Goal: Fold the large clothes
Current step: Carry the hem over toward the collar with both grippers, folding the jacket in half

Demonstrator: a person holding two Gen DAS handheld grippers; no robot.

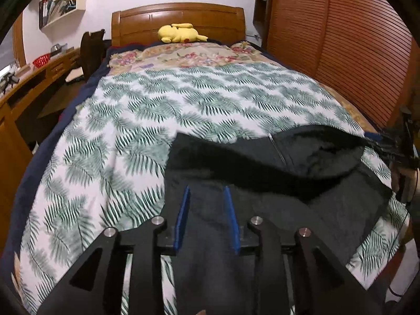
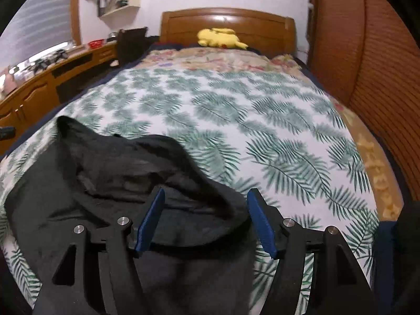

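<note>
Item: dark hooded garment [image 1: 275, 210] — black or very dark grey, with a fleecy lining showing at the hood and a zip running down from the neck. It lies on the near end of the bed, on a leaf-print blanket [image 1: 199, 99], with the hood end toward the headboard and the body reaching back under both cameras.

Left gripper [image 1: 206, 191] — blue-padded fingers parted with a moderate gap, held over the garment's body; dark fabric fills the space between them, though whether the pads touch it cannot be told.

Right gripper [image 2: 206, 194] — fingers spread wide, straddling the hood's edge; the left pad sits over the dark cloth, the right pad over the blanket just beside the hood's rim. Nothing is clamped.

Surroundings: wooden headboard [image 1: 178, 21] at the far end; a yellow plush toy [image 1: 181, 33] lying in front of it; a floral cover [image 1: 189, 55] between the toy and the leaf blanket. Brown slatted wardrobe doors [image 1: 341, 52] run along the bed's right side. To the left, a wooden desk [image 2: 47, 86] with a red basket [image 1: 41, 60] and small items, and a wall shelf [image 1: 63, 2] above
</note>
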